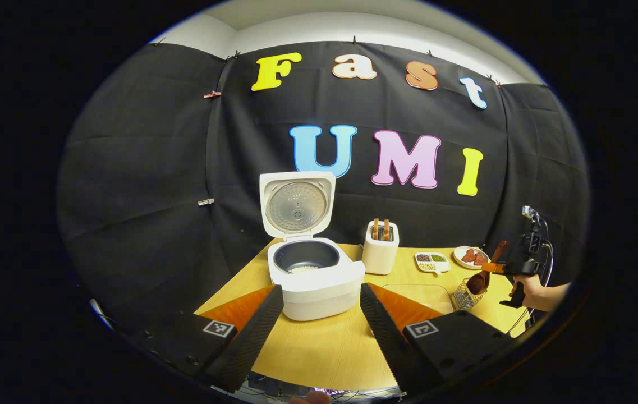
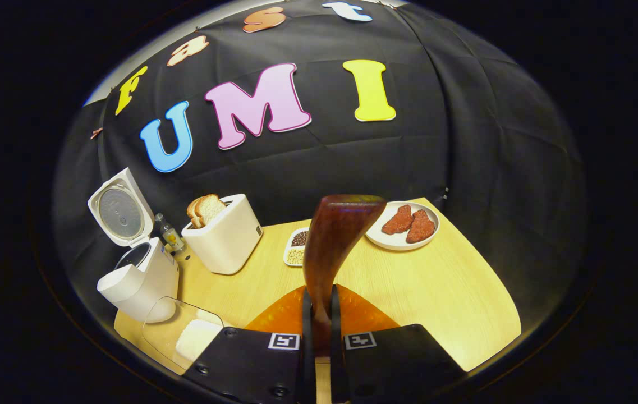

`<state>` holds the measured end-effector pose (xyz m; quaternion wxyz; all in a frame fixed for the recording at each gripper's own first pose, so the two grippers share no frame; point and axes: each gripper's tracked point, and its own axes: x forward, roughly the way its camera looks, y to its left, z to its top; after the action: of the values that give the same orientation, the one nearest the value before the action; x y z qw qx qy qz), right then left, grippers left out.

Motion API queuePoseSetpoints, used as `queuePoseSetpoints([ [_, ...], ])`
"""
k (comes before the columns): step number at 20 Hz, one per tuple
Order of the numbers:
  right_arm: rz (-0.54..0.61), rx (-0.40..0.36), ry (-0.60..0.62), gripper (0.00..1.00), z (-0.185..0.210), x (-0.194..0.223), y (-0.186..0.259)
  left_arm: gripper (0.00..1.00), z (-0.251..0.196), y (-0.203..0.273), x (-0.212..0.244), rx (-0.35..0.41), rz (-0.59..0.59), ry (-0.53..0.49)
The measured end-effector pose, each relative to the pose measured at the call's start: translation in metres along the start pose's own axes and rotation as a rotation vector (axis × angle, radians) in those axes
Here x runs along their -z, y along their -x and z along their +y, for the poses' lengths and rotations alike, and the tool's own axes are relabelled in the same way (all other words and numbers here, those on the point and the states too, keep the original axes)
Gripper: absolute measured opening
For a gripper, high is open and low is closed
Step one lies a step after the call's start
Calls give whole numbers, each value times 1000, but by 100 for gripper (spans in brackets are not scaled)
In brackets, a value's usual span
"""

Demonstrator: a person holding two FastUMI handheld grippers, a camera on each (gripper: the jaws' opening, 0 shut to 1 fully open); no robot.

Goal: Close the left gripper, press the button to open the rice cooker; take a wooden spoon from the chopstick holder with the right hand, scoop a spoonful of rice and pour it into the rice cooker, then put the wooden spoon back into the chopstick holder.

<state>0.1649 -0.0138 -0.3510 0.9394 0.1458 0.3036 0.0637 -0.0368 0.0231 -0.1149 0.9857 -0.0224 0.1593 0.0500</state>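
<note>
Closest to the lens in the right gripper view, the right gripper (image 2: 319,331) is squeezing the handle of the wooden spoon (image 2: 333,241) between its 2 fingers, with only a narrow gap left for the wood. From this claw the spoon's long axis is running straight forward and upward, and its broad end is rising above the fingers. In the left gripper view, the same spoon (image 1: 484,275) is hanging with its bowl pointing down, just above the wire chopstick holder (image 1: 464,296), and a hand (image 1: 537,292) is holding that gripper. Far to the left of the right claw, the rice cooker (image 2: 139,275) is standing with its lid up. A clear container of rice (image 2: 184,331) is lying near, just left of the fingers.

The left gripper (image 1: 321,320) is standing wide, holding nothing. Straight ahead between its fingers, the rice cooker (image 1: 316,275) is sitting open on the table (image 1: 330,348), with some rice showing in the pot.
</note>
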Motion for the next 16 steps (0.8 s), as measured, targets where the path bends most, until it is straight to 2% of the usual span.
queuePoseSetpoints([
  [6, 58, 2, -41, 15, 2, 22, -19, 95, -6, -12, -1, 0, 6, 13],
  [9, 100, 11, -66, 19, -1, 36, -21, 95, -7, -15, -2, -1, 9, 8],
  [11, 87, 13, -80, 21, -3, 33, -20, 95, -5, -17, -1, 1, 11, 6],
  [12, 81, 27, -83, 12, -8, 30, -21, 95, -5, -19, -2, 4, 10, 9],
  [13, 80, 37, -88, 21, -11, 27, -17, 95, -6, -19, -3, 9, 8, 13],
  [14, 86, 48, -94, 24, -13, 27, -12, 95, -5, -20, -3, 13, 6, 16],
  [16, 98, 65, -94, 56, -20, 28, -5, 95, -4, -22, -5, 21, -3, 24],
])
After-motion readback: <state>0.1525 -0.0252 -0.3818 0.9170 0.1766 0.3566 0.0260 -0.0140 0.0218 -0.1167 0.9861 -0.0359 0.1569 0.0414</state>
